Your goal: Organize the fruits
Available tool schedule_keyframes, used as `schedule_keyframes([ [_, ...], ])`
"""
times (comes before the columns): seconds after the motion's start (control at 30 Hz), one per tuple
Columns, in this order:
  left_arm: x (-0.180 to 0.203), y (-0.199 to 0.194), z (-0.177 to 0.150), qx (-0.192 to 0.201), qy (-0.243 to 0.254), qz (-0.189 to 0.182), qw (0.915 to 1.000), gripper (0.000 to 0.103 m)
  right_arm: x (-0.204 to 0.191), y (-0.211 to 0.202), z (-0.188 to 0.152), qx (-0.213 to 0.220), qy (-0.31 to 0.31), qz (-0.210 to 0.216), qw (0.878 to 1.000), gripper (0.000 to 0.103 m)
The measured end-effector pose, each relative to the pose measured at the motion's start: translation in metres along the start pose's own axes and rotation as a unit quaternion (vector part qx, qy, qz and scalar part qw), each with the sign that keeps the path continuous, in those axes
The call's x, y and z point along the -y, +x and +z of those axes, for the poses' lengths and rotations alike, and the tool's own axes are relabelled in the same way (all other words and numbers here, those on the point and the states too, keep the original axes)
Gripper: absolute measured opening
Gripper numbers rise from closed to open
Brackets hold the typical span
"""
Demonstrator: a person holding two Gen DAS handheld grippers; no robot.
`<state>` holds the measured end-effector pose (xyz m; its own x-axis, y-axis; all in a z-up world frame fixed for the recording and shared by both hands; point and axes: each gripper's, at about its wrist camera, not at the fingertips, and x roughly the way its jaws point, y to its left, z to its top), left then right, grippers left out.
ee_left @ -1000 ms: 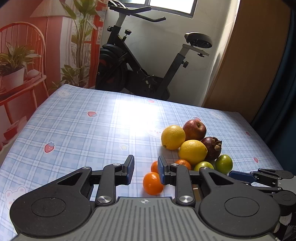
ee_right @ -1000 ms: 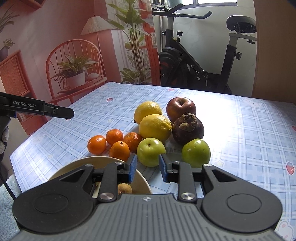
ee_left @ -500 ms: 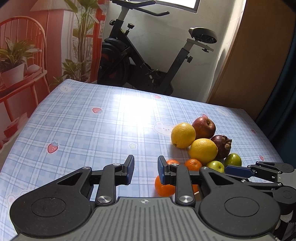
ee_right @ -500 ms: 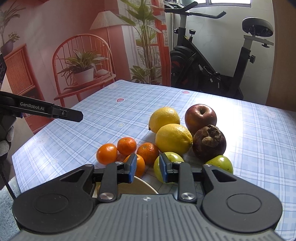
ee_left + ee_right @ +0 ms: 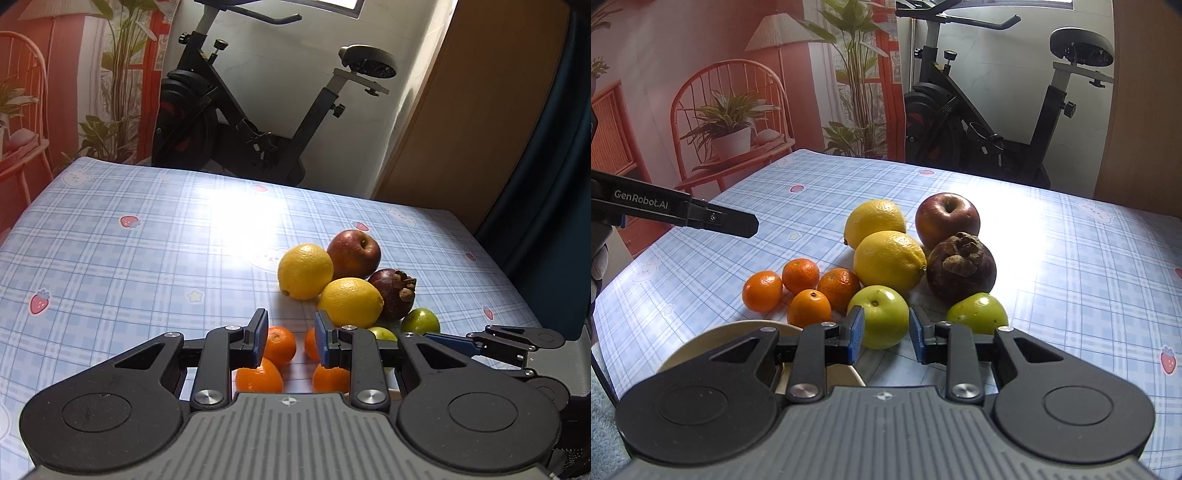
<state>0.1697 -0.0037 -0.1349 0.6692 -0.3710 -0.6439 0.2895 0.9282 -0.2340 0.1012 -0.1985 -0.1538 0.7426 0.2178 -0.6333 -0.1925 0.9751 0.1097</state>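
The left claw (image 5: 289, 339) had its jaws at their narrowest with nothing between them, and over the last second it had slid across the table (image 5: 110, 258) toward the fruit pile, so that the four small oranges (image 5: 280, 345), a moment earlier off to the right of its fingertips, now sat straight ahead and just below them. That suggested a pick from the orange cluster was being lined up, though the jaws would need to spread before any fruit could go in. It pointed downward at a moderate slope, hovering above the table. The right claw (image 5: 885, 334) was likewise drawn in narrow and empty, had barely shifted, and pointed down toward a green apple (image 5: 881, 315) just beyond its tips. The fruits lay bunched mid-table: two lemons (image 5: 888, 260), a red apple (image 5: 947, 218), a mangosteen (image 5: 960, 267) and a second green apple (image 5: 977, 312), none yet sorted. A pale plate (image 5: 750, 328) sat under the right claw's near side.
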Motion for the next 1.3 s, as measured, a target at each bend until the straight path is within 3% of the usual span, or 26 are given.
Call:
schedule_keyframes([
  [0.17, 0.018, 0.014, 0.000, -0.018, -0.006, -0.033, 0.9993, 0.029, 0.011, -0.004, -0.003, -0.003, 0.012, 0.006, 1.000, 0.029],
  [0.43, 0.036, 0.045, 0.004, -0.068, -0.011, -0.055, 0.9961, 0.029, 0.009, 0.006, -0.009, -0.006, -0.003, 0.024, 1.000, 0.029],
  [0.6, 0.042, 0.061, 0.008, -0.092, -0.012, -0.052, 0.9943, 0.029, 0.014, 0.015, -0.012, -0.010, 0.015, 0.049, 0.999, 0.030],
  [0.73, 0.046, 0.067, 0.012, -0.105, -0.013, -0.052, 0.9930, 0.029, 0.018, 0.020, -0.012, -0.010, 0.029, 0.069, 0.997, 0.038],
  [0.97, 0.053, 0.076, 0.012, -0.124, 0.001, -0.055, 0.9908, 0.029, 0.020, 0.026, -0.011, -0.013, 0.043, 0.091, 0.995, 0.042],
  [1.3, 0.054, 0.085, 0.009, -0.129, 0.003, -0.049, 0.9904, 0.032, 0.024, 0.036, -0.011, -0.016, 0.070, 0.110, 0.991, 0.048],
])
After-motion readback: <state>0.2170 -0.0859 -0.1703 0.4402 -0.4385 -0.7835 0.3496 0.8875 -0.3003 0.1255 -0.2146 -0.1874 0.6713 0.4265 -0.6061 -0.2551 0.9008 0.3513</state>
